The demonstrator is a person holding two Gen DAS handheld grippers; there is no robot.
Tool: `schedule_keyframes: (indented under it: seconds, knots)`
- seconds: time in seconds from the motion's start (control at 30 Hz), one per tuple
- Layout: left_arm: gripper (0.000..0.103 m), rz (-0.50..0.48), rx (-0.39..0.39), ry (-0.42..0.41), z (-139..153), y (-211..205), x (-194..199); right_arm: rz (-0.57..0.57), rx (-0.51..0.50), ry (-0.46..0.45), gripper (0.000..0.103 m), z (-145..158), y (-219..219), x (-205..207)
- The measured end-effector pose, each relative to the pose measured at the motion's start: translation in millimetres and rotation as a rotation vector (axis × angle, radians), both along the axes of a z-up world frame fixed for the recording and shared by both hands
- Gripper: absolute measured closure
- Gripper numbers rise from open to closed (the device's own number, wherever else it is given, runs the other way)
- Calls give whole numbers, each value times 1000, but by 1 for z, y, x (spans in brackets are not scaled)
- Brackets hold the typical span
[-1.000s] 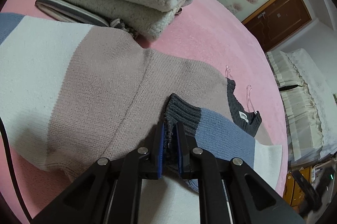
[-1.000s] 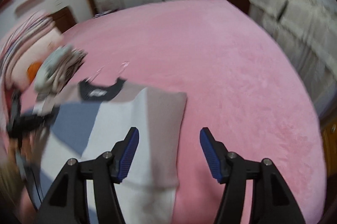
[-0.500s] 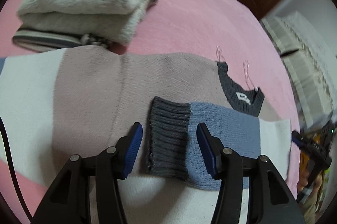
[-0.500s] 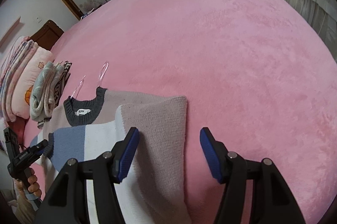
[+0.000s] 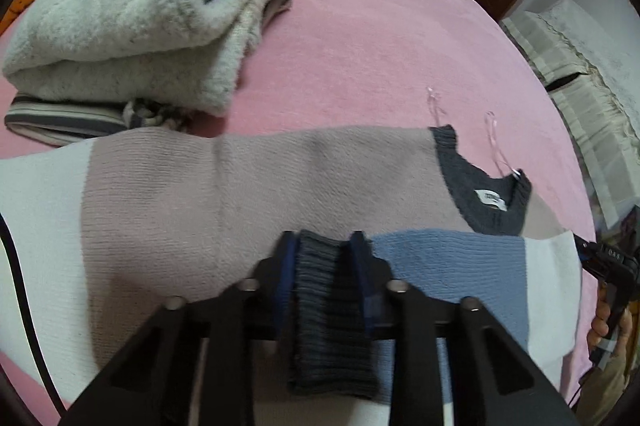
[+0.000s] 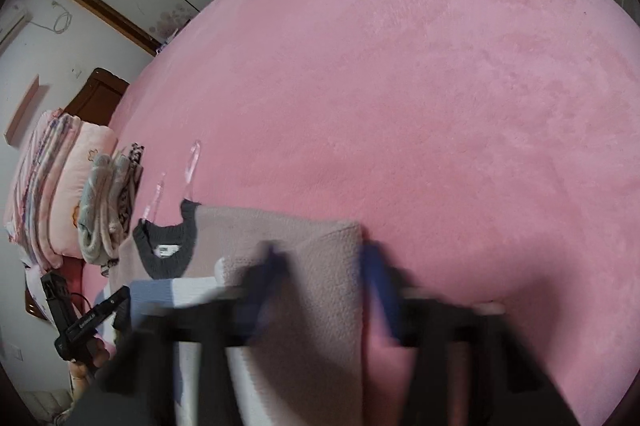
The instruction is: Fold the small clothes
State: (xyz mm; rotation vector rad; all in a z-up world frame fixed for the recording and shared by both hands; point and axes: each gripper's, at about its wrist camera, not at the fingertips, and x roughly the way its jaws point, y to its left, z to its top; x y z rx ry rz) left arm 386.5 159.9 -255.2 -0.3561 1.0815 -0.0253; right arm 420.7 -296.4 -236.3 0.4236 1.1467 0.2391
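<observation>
The colour-blocked knit sweater of mauve, white and blue bands with a dark grey ribbed collar (image 5: 256, 193) is lying spread on the pink plush bed (image 5: 360, 37), and the sleeve-folding step is judged to be in hand. The blue sleeve with its dark grey ribbed cuff (image 5: 332, 310) is lying across the sweater body, directly between the jaws of the left gripper (image 5: 325, 266). Those jaws are standing apart on either side of the cuff, and nothing is being held by them.

The right gripper (image 6: 326, 290) is being shown heavily blurred; its jaws appear to be open astride the folded mauve side edge (image 6: 320, 266), though a grip cannot be ruled out.

The next move is judged to call for a hold on the hem side, behind the jaws, so that the body can be doubled toward the collar.

Ahead of the jaws in the left wrist view, a folded pile of fluffy grey-white garments (image 5: 132, 9) is being shown close up; in the right view it is only a small shape far to the left. The broad bare stretch of bed beyond the sweater is being shown only in the right view.
</observation>
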Motion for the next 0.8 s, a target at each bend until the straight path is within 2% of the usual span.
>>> schedule_keyframes:
  seconds: [0.07, 0.13, 0.2, 0.3, 0.43, 0.53, 0.57, 0.63, 0.7, 0.77, 0.8]
  knots:
    - [91, 19, 19, -7, 0, 3, -2, 6, -33, -34, 84, 4, 2, -5]
    - [93, 36, 38, -22, 1, 4, -4, 4, -113, -83, 86, 13, 7, -11]
    - [95, 47, 93, -43, 3, 1, -7, -11, -205, -133, 87, 22, 12, -18]
    - [96, 53, 143, -58, 2, -1, -12, -18, -329, -160, 92, 23, 22, -22]
    - [96, 36, 205, -65, -4, -10, -15, -32, -326, -131, 92, 6, 20, -17]
    - [96, 27, 226, -63, -5, -10, -16, -25, -341, -139, 90, 5, 20, -18]
    - [95, 25, 229, -63, -4, -9, -16, -31, -353, -146, 85, 10, 20, -21]
    - [95, 23, 236, -60, -4, -11, -15, -48, -433, -189, 78, 24, 30, -30]
    - [95, 21, 244, -61, -3, -12, -17, -21, -537, -278, 77, 45, 47, -52]
    - [95, 21, 253, -63, -4, -17, -15, 38, -554, -339, 77, 59, 65, -74]
    - [95, 22, 256, -65, -4, -17, -15, 76, -532, -352, 77, 62, 77, -87]
